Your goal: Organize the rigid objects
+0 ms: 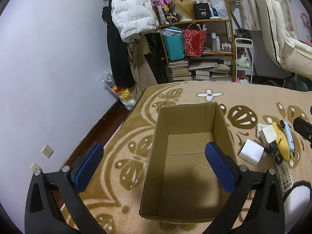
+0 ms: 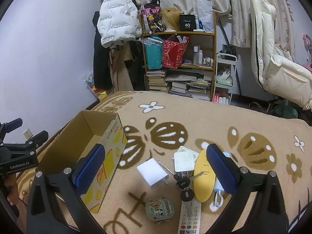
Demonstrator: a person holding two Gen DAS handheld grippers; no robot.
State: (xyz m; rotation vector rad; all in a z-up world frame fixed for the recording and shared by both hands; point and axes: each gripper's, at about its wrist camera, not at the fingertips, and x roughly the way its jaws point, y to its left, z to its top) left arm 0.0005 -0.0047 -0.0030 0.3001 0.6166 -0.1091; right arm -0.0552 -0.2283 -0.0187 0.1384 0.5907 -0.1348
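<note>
Right wrist view shows the right gripper [image 2: 156, 172] spread empty above the charger [image 2: 152, 172] beside the box [image 2: 115, 146] (left gripper [image 1: 154, 167] also spread), so crowded keys [image 2: 183, 181] could snag.

left gripper [image 2: 25, 134] — "GenRobot.AI"; black box [image 2: 187, 22] — "40", perhaps "COLORS"

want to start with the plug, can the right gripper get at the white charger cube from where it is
Probably yes. The right gripper is open with the white charger cube lying between its fingers on the blanket, nothing on top. The keys lie close beside it and could get nudged.
</note>
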